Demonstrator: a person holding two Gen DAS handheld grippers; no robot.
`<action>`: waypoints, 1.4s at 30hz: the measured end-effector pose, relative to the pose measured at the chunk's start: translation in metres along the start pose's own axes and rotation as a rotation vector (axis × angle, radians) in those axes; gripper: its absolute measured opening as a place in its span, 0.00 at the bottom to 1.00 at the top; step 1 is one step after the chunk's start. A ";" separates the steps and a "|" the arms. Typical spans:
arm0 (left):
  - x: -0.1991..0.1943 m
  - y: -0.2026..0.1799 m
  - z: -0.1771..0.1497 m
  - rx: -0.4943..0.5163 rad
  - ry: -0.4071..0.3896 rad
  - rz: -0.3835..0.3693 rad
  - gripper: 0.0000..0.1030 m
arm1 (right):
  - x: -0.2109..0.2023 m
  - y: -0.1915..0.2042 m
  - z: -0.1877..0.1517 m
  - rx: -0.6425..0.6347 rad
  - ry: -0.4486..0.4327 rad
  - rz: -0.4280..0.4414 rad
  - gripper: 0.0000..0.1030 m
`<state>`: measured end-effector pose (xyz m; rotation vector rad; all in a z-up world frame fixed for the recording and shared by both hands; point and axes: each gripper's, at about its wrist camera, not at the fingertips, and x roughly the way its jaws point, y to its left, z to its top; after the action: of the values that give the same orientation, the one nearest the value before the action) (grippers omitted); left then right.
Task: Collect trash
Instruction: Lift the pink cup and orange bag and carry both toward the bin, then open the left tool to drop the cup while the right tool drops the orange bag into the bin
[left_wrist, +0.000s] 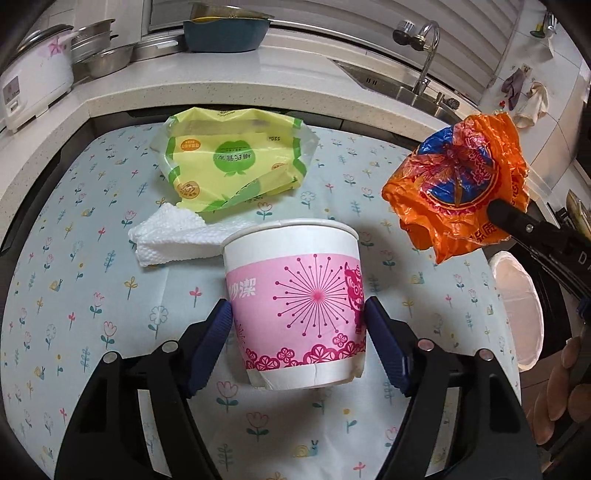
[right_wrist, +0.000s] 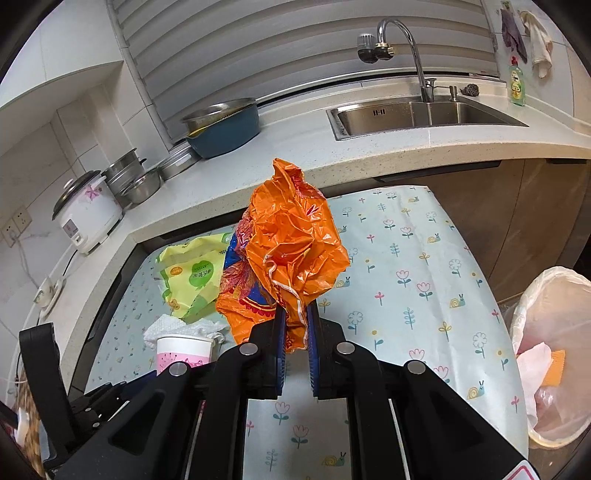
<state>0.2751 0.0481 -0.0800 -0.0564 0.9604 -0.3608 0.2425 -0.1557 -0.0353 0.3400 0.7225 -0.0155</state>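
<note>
In the left wrist view, the left gripper (left_wrist: 298, 328) has its 2 blue-padded fingers (left_wrist: 212, 343) pressed against opposite sides of a white paper cup with a pink printed band (left_wrist: 295, 299), so it grips the cup. The cup stands upright on the pale blue floral tablecloth (left_wrist: 74, 288). Just behind the cup lies a crumpled white paper towel (left_wrist: 166, 238), touching its far left side, and behind that a yellow and green plastic wrapper (left_wrist: 229, 162) lies flat on the cloth. To the right, the crumpled orange plastic bag with a blue and red print (left_wrist: 458, 181) hangs in the air above the cloth edge, held by the right gripper's black finger (left_wrist: 517, 221). Below it, beside the table, is the rim of a trash bin lined with a white bag (left_wrist: 517, 314).

In the right wrist view, the right gripper (right_wrist: 295, 350) is closed on the lower end of the orange bag (right_wrist: 291, 251), which stands up crumpled between the pads. The cup (right_wrist: 184, 349) sits at lower left with the paper towel (right_wrist: 177, 326) and the wrapper (right_wrist: 188, 273) behind it. The lined bin (right_wrist: 554, 354) stands at the right, beside the table edge, with pale and orange scraps inside. A steel sink (right_wrist: 417, 116) and tap are set in the counter beyond.
</note>
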 end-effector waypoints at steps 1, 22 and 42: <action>-0.003 -0.005 0.000 0.011 -0.011 -0.012 0.68 | -0.005 -0.003 0.000 0.002 -0.005 -0.001 0.10; -0.034 -0.183 -0.007 0.241 -0.058 -0.162 0.68 | -0.116 -0.142 -0.011 0.155 -0.132 -0.129 0.10; -0.006 -0.328 -0.038 0.431 0.027 -0.296 0.69 | -0.178 -0.266 -0.041 0.321 -0.180 -0.291 0.10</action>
<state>0.1505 -0.2534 -0.0300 0.2020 0.8845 -0.8366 0.0471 -0.4121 -0.0277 0.5305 0.5848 -0.4364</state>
